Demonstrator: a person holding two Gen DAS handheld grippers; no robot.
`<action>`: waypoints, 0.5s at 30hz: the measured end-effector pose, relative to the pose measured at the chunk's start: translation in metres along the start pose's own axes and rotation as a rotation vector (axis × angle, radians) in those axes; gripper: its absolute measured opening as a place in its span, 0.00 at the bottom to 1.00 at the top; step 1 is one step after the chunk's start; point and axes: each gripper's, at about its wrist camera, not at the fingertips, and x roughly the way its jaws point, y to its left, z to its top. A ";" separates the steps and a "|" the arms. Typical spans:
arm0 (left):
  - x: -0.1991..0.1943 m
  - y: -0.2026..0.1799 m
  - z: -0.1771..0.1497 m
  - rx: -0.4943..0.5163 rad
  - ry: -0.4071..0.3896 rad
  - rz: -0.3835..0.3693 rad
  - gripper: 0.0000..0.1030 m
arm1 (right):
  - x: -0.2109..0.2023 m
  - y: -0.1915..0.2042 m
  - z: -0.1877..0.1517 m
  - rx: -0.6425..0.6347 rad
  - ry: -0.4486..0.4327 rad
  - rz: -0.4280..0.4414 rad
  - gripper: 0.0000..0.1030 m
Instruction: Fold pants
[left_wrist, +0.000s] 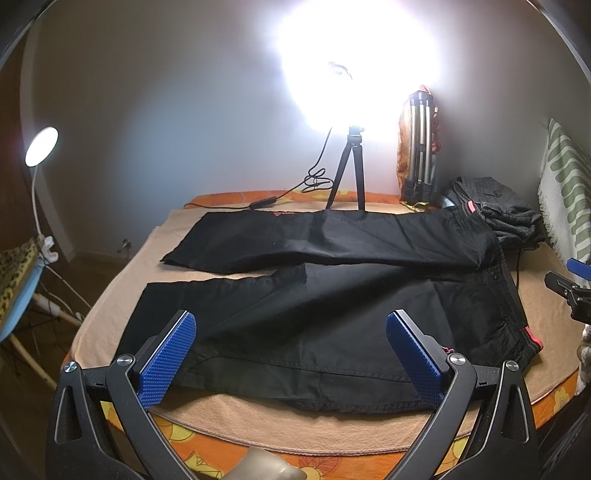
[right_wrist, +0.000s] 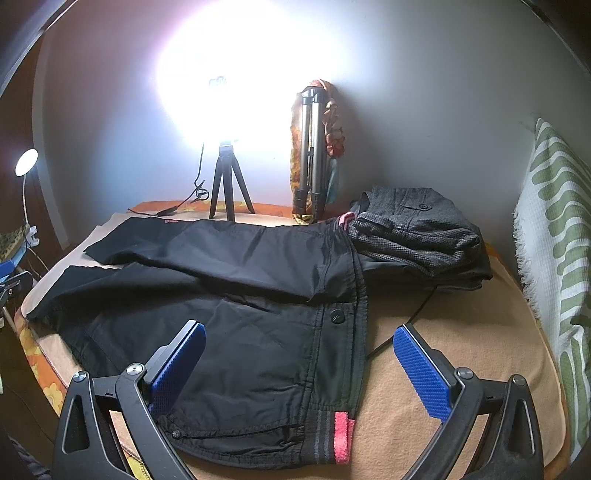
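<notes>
The black pants (left_wrist: 332, 295) lay spread flat on the beige blanket (left_wrist: 110, 325), filling the centre of both views, the two legs splayed apart toward the left of the frame and the waistband with its pink tab (right_wrist: 341, 435) toward the lower right of the right wrist view. Neither tool held anything: the left gripper (left_wrist: 291, 354) hovered with its jaws spread wide over the near leg, and the right gripper (right_wrist: 299, 369) hung equally released over the waistband.

The likeliest trouble, in my judgement, was the thin slippery-looking fabric: a pinch might catch only the top layer, so the fold would drag unevenly, or it might gather the blanket along with the cloth. The near leg's hem sat close to the bed's edge at lower left and could slide off. A black cord (right_wrist: 402, 325) trailed under the waistband at centre right and might snag. The grey folded garment (right_wrist: 417, 229) touched the far end of the waistband at upper right, and a sweeping fold could disturb it or the small tripod (left_wrist: 349, 173) just behind the far leg.
</notes>
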 end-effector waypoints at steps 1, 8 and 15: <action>0.001 0.000 0.003 0.000 0.001 0.000 1.00 | 0.000 0.000 0.000 -0.002 0.001 0.001 1.00; 0.003 0.005 0.005 -0.004 0.004 0.000 1.00 | 0.002 0.001 -0.001 -0.002 0.002 0.002 1.00; 0.003 0.006 0.005 -0.003 0.004 0.000 1.00 | 0.002 0.001 -0.001 -0.001 0.002 0.001 1.00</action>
